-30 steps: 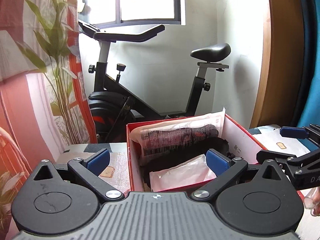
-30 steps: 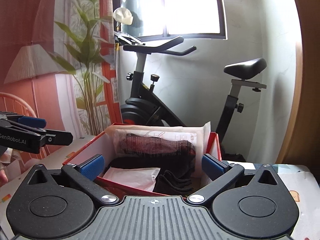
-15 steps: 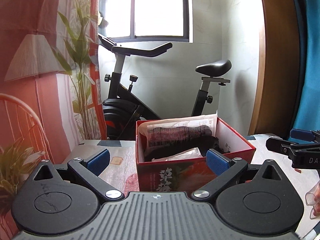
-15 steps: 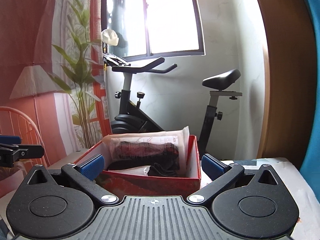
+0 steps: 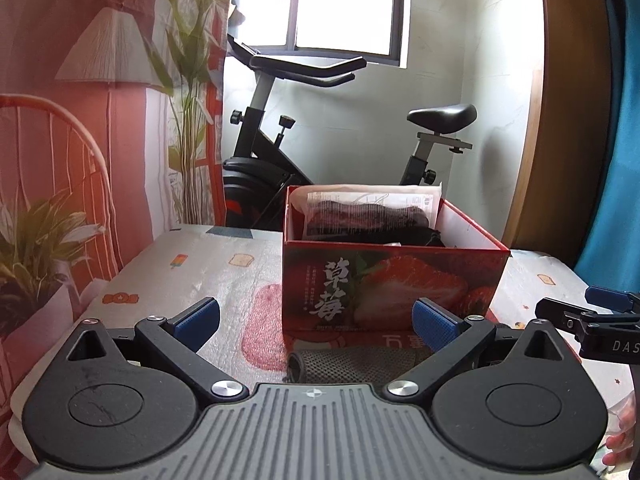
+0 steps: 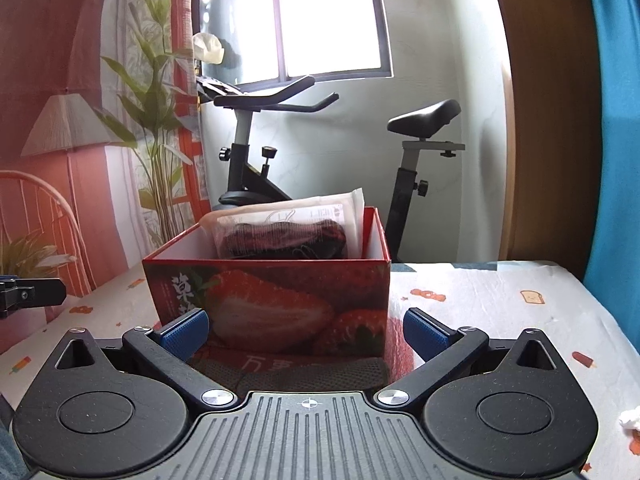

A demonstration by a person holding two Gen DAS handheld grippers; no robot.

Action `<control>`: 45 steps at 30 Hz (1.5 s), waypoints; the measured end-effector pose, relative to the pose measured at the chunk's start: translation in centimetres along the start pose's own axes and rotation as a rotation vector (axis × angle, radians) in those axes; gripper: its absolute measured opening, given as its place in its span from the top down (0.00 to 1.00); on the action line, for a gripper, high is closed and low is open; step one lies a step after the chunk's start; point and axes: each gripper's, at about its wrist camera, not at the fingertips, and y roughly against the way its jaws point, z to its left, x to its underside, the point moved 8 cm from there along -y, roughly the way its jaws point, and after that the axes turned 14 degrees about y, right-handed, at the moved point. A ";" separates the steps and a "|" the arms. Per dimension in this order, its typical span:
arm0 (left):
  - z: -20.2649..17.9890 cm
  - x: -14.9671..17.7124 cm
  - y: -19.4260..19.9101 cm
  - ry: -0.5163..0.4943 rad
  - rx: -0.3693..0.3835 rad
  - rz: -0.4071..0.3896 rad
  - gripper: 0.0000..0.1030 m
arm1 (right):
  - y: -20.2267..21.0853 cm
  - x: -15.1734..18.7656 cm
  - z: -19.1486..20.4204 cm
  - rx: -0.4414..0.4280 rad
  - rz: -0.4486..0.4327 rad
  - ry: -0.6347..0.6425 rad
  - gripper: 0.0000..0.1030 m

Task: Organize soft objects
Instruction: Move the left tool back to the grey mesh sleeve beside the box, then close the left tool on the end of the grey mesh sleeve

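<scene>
From where I sit, my left hand-held gripper (image 5: 316, 322) hangs with its blue pads spread wide and nothing between them, low over the tabletop (image 5: 224, 276). Just ahead, lying flat against the foot of the box (image 5: 392, 284), is a dark mesh piece (image 5: 356, 364); I take it for the next soft thing to put away. It looks light and limp, so I expect it to sag and drape if pinched at one end. I would take it near the middle, or bunch a fold, and lift it clear of the box wall before going over the rim. The knit should give the pads decent purchase. The box stands upright and open, already holding a bagged dark garment (image 5: 368, 212) that leans on its far wall; the film bag looks slippery, so I would not press on it. To the right, my other hand-held gripper (image 6: 306, 330) is likewise spread and empty, with the same mesh piece just under its pads.
</scene>
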 end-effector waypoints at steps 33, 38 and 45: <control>4.2 4.5 -11.5 0.166 -0.080 0.262 0.01 | -11.7 5.1 -2.6 -0.045 0.205 0.001 0.04; 4.1 5.3 -13.4 0.168 -0.078 0.300 0.03 | -14.3 5.7 -2.9 -0.053 0.243 0.010 0.10; 3.5 6.4 -14.6 0.154 -0.064 0.334 0.06 | -15.8 7.5 -2.4 -0.080 0.310 -0.007 0.16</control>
